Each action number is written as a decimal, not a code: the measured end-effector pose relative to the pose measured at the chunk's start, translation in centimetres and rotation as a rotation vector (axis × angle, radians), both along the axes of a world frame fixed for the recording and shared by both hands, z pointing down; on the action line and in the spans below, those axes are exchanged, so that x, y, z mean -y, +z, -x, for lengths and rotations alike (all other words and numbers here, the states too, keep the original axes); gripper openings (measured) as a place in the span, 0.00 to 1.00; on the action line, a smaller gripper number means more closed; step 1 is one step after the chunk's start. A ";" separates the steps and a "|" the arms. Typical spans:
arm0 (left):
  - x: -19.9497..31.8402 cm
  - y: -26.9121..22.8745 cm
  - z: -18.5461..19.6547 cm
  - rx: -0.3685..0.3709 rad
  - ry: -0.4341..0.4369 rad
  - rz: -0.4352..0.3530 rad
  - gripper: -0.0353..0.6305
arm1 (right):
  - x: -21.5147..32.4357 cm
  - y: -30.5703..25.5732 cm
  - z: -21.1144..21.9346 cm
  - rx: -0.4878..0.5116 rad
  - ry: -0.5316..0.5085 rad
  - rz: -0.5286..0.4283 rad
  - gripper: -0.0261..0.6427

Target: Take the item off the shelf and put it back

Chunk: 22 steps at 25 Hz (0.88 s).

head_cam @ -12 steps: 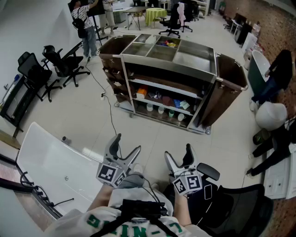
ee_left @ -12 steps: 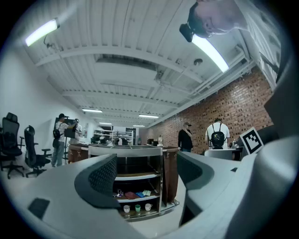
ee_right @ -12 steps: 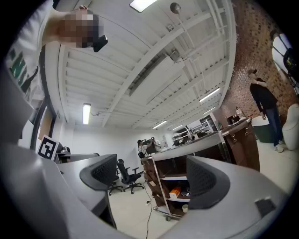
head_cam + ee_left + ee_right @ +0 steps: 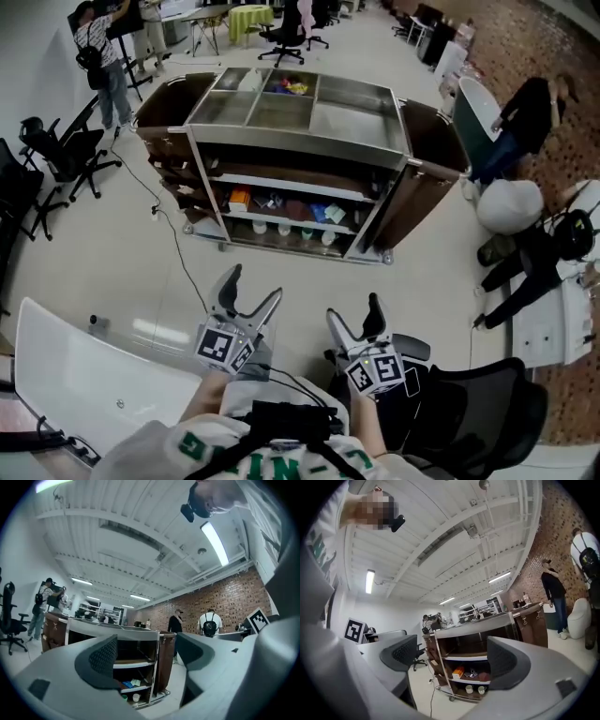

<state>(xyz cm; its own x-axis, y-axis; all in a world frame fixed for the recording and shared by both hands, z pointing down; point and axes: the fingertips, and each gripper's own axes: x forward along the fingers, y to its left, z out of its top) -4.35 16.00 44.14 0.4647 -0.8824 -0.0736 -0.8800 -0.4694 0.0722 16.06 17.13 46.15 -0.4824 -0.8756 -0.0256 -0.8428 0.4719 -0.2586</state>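
Note:
A brown and steel service cart (image 4: 298,139) stands on the floor ahead of me, its open shelves facing me. On the middle shelf lie an orange box (image 4: 239,199) and other small items; white cups (image 4: 281,230) line the bottom shelf. Both grippers hang low near my body, well short of the cart. My left gripper (image 4: 253,286) is open and empty, and my right gripper (image 4: 354,314) is open and empty too. The left gripper view frames the cart (image 4: 136,639) between its jaws (image 4: 147,656). The right gripper view frames the orange box (image 4: 458,672) between its jaws (image 4: 452,658).
A black cable (image 4: 173,244) runs across the floor from the cart's left end. Office chairs (image 4: 56,155) stand at the left, a white tabletop (image 4: 84,375) at front left, a black chair (image 4: 487,412) at front right. A person (image 4: 103,47) stands far left; a white rounded object (image 4: 511,206) sits right.
The head view has moved closer to the cart, which now sits larger and further left in the picture. Both grippers keep the same open pose in front of my body.

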 end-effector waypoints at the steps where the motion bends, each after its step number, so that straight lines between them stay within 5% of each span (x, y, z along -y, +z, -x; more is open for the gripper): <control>1: 1.5 -0.4 0.8 0.001 0.013 -0.014 0.63 | 1.3 -0.3 0.7 -0.007 0.013 -0.002 0.75; 11: 13.3 -0.6 9.1 -0.012 0.048 -0.029 0.62 | 12.4 -1.7 11.1 -0.055 -0.032 -0.040 0.75; 22: 19.0 0.3 8.8 -0.013 0.098 0.011 0.62 | 17.8 -1.8 6.8 -0.005 0.124 -0.009 0.71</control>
